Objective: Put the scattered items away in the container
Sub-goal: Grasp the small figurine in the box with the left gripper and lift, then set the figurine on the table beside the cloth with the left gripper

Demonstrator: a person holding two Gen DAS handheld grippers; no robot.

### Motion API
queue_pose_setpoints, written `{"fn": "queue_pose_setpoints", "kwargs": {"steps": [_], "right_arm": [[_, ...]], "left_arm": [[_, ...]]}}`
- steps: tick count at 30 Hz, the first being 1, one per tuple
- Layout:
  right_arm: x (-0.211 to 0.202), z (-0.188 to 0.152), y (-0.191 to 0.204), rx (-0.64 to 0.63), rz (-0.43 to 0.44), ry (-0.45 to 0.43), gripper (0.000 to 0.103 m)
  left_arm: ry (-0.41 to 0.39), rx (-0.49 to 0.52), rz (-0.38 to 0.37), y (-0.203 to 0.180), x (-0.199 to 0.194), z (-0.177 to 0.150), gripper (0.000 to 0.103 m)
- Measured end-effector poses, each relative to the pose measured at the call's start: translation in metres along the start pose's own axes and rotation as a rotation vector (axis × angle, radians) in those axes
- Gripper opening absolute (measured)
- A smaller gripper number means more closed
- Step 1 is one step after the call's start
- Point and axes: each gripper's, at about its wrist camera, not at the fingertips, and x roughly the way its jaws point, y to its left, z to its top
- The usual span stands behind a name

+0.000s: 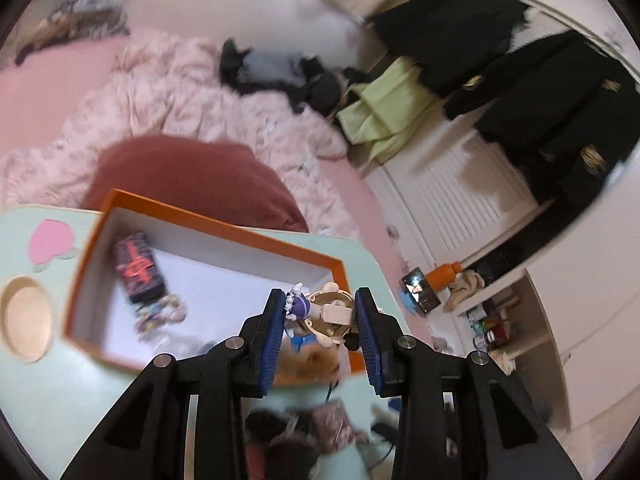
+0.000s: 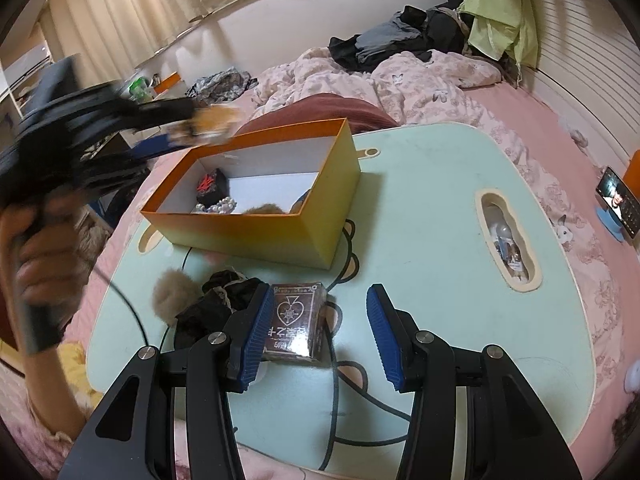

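My left gripper [image 1: 322, 312] is shut on a small toy figure [image 1: 324, 314] and holds it above the near right corner of the orange box [image 1: 224, 210]. It also shows blurred in the right wrist view [image 2: 188, 130], above the box [image 2: 256, 232]. The box holds a black card box [image 1: 138, 272], a bead string [image 1: 162, 314] and a brown fluffy thing [image 2: 266, 211]. My right gripper [image 2: 318, 320] is open, just above the mint table [image 2: 420, 208]. A dark card deck [image 2: 294, 326] lies against its left finger. A fur pompom [image 2: 174, 294] and black fabric [image 2: 218, 300] lie left of it.
The low mint table stands on a bed with a pink quilt [image 2: 400, 76] and a dark red pillow [image 1: 192, 176]. A phone on a blue stand [image 2: 618, 204] sits to the right. A black cable [image 2: 336, 400] runs across the table. The table has a cut-out slot [image 2: 506, 236].
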Motion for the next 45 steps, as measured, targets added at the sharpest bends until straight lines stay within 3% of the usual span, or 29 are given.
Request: {"fn": "queue_pose_setpoints", "kwargs": {"steps": [5,8,15,19,24,30,37,42,45], "right_arm": [[0.004,-0.001,0.005,-0.003,0.011,0.014,0.049],[0.01,0.003,0.009,-0.011,0.006,0.017,0.049],[0.03,0.022,0.017,-0.018,-0.042,0.023,0.049],[0.042,0.031,0.014,-0.01,-0.081,0.027,0.049],[0.05,0.039,0.006,0.009,-0.13,0.026,0.049],[0.039,0.035,0.007,0.011,-0.108,0.011,0.049],[0.031,0.035,0.01,0.0,-0.104,-0.002,0.049],[0.022,0.038,0.015,0.008,-0.106,-0.033,0.049],[0.009,0.051,0.028,-0.007,-0.11,-0.09,0.049]], "left_arm": [[-0.054,0.077,0.12,0.017,-0.037,-0.049,0.034],[-0.043,0.056,0.147,0.036,-0.041,-0.07,0.034],[-0.069,0.032,0.181,0.058,-0.044,-0.097,0.034],[-0.068,0.069,0.276,0.06,-0.036,-0.108,0.034],[-0.086,0.094,0.252,0.053,-0.04,-0.118,0.034],[-0.07,0.186,0.177,0.032,-0.045,-0.131,0.034],[-0.006,0.207,0.219,0.035,-0.026,-0.144,0.034],[-0.055,0.208,0.227,0.036,-0.034,-0.147,0.061],[-0.097,0.208,0.215,0.035,-0.042,-0.149,0.064]]}}
